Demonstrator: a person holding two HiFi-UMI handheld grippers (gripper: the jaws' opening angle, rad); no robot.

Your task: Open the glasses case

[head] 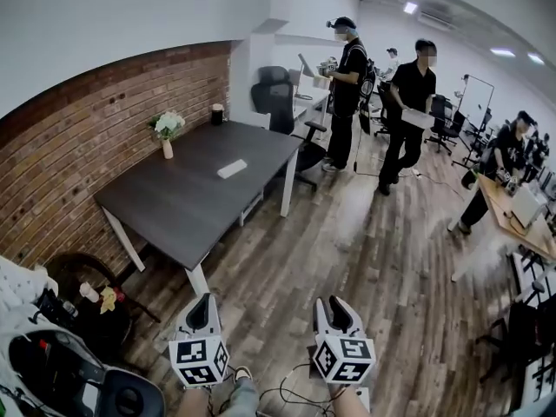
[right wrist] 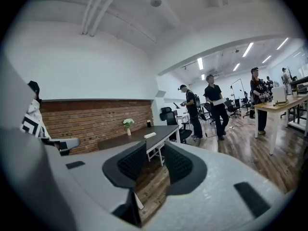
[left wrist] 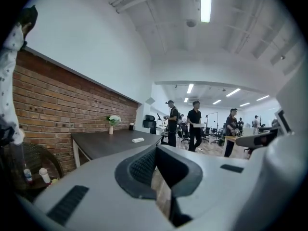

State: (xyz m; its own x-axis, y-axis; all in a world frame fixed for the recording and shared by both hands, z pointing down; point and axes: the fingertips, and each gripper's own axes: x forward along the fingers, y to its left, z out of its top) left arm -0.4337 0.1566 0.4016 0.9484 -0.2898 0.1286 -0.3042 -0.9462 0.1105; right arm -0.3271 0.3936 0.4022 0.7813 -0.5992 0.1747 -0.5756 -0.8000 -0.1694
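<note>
Both grippers low over the floor, glasses case away on the table

Left gripper (head: 201, 306) and right gripper (head: 336, 307) appear side by side at the lower edge of the head view. Each carries its marker cube (head: 198, 361) on the camera side and points out into the room.

Left gripper view: the jaws stand slightly apart. Only a strip of wooden floor (head: 365, 259) shows through the gap, and nothing lies between the pads.

Right gripper view: the jaws are spread somewhat wider, again framing bare floor and gripping nothing.

Glasses case (head: 232, 168): a small, pale, flat oblong lying on the dark table (head: 174, 207), near the middle of the top and well apart from both grippers. At this size its lid and seam cannot be made out. The same case shows ahead of the jaws in the left gripper view (left wrist: 138, 140) and in the right gripper view (right wrist: 150, 135).

Along the table's edge beside the brick wall (head: 78, 146) stand a vase of white flowers (head: 167, 130) and, further along, a dark cup (head: 217, 114). A black office chair (head: 276, 98) stands at the table's far end. Several people (head: 408, 111) stand or walk on the floor beyond it.
</note>
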